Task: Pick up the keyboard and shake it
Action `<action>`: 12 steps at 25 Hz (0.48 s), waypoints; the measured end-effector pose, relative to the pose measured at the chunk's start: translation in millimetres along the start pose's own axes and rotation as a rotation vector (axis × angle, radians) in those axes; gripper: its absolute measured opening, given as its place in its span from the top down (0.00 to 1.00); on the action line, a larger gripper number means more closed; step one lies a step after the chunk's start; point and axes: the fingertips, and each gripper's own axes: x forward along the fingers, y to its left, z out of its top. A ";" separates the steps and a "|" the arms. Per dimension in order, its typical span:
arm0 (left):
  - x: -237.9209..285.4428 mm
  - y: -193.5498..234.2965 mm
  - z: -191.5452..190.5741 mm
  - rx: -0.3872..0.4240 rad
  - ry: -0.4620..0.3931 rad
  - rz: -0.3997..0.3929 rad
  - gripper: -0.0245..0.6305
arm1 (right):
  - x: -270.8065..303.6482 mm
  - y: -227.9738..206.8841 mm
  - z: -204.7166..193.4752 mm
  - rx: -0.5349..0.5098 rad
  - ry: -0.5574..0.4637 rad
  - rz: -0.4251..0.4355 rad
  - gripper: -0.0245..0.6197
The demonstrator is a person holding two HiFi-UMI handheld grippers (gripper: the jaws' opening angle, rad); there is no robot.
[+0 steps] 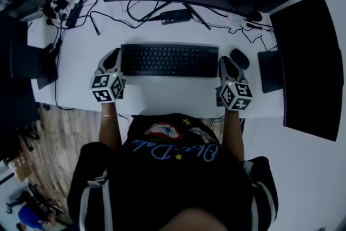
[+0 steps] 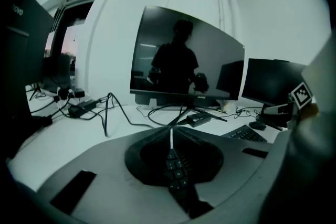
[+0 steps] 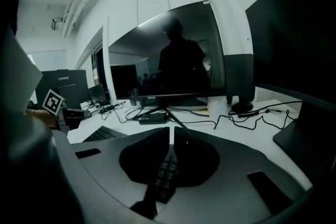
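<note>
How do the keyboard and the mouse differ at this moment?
The keyboard is long and rectangular; the mouse is small and rounded. The keyboard is clamped at its ends by the left gripper and right gripper; the mouse lies untouched beside the right gripper. Both are black.

the keyboard (image 1: 169, 60) looks matt black plastic. the desk (image 1: 162, 96) is smooth, matt white. the far curved monitor (image 2: 184, 55) screen is glossy, mirror-like. the floor (image 1: 62, 138) at near left shows wood-grain planks.
</note>
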 end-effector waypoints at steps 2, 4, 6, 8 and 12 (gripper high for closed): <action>-8.4 -6.3 17.8 0.038 -0.044 -0.010 0.95 | -5.5 3.4 12.4 0.018 -0.038 0.002 0.94; -16.4 -13.5 33.6 0.060 -0.095 -0.028 0.95 | -10.9 7.5 23.3 0.023 -0.067 0.005 0.95; -24.2 -22.6 45.5 0.075 -0.135 -0.047 0.95 | -16.6 12.8 33.4 0.017 -0.097 0.013 0.95; -30.5 -33.1 52.5 0.093 -0.147 -0.062 0.95 | -22.1 17.9 43.0 0.007 -0.126 0.025 0.95; -40.1 -47.8 63.0 0.134 -0.160 -0.083 0.95 | -29.7 28.6 57.7 -0.020 -0.177 0.053 0.95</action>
